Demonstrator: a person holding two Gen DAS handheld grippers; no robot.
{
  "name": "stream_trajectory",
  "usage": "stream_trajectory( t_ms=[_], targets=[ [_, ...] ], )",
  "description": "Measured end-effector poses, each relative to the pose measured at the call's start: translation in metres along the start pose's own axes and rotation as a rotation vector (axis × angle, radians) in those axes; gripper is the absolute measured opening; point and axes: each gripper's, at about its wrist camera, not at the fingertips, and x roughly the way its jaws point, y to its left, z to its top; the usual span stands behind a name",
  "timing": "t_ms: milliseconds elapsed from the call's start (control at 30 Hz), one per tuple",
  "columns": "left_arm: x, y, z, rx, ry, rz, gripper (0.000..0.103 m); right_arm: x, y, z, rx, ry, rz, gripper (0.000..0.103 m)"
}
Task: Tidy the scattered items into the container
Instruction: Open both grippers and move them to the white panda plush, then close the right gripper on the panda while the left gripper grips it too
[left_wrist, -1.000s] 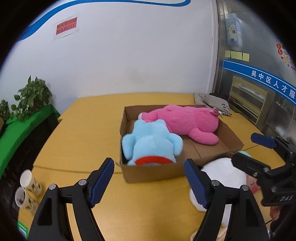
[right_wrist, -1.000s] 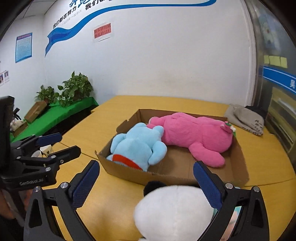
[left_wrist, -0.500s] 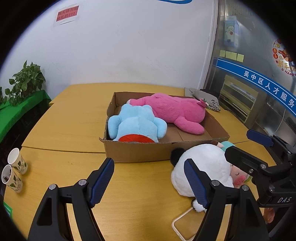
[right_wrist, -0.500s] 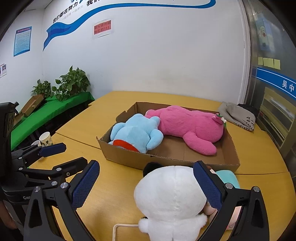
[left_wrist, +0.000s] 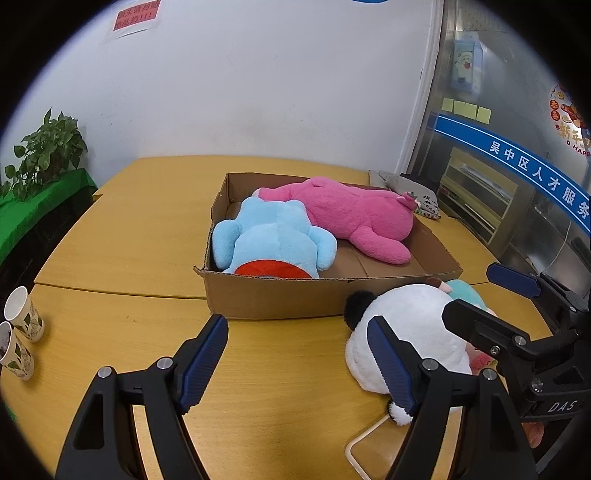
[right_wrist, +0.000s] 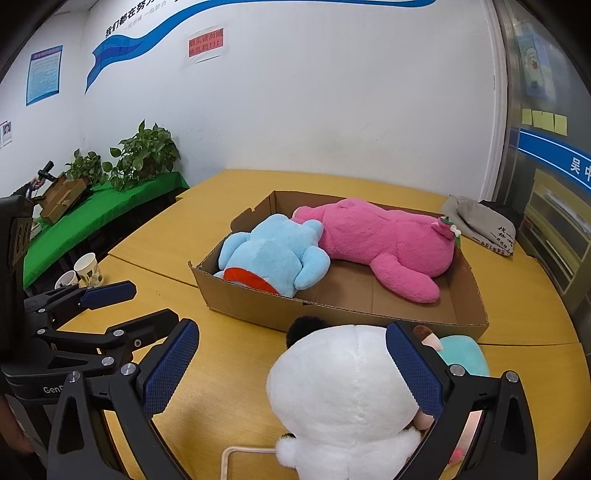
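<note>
A shallow cardboard box (left_wrist: 280, 295) (right_wrist: 469, 291) sits on the yellow table. Inside lie a light blue plush (left_wrist: 273, 243) (right_wrist: 273, 254) and a pink plush (left_wrist: 354, 218) (right_wrist: 388, 236). A white panda plush (left_wrist: 410, 325) (right_wrist: 351, 391) lies on the table just in front of the box, with a teal plush (left_wrist: 463, 291) (right_wrist: 461, 354) behind it. My left gripper (left_wrist: 297, 363) is open over bare table, left of the panda. My right gripper (right_wrist: 291, 373) is open, its fingers astride the panda, not squeezing it.
Two paper cups (left_wrist: 18, 332) (right_wrist: 83, 273) stand at the table's left edge. A grey cloth bag (left_wrist: 410, 192) (right_wrist: 484, 225) lies beyond the box. Potted plants (right_wrist: 144, 155) sit on a green-covered bench at left. A white cord loop (left_wrist: 369, 439) lies near the panda.
Both grippers have drawn back from the box and dropped lower. The panda plush now lies fully in view between the right gripper's fingers.
</note>
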Motion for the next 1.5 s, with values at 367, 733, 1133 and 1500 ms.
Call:
stream_trajectory(
  t_ms=[367,733,1133,1500],
  targets=[
    [0.007,0.0,-0.003,-0.004,0.012,0.002,0.078,0.006,-0.002,-0.003,0.005,0.01,0.013,0.103],
    [0.036,-0.004,-0.01,-0.022,0.082,-0.066,0.078,0.009,-0.031,-0.014,0.069,0.012,0.038,0.103],
    [0.111,-0.015,-0.038,-0.062,0.241,-0.244,0.078,0.045,-0.109,-0.08,0.158,0.161,0.078,0.096],
    [0.114,0.018,-0.034,-0.12,0.191,-0.356,0.078,0.062,-0.07,-0.108,0.167,0.262,0.351,0.089]
  ],
)
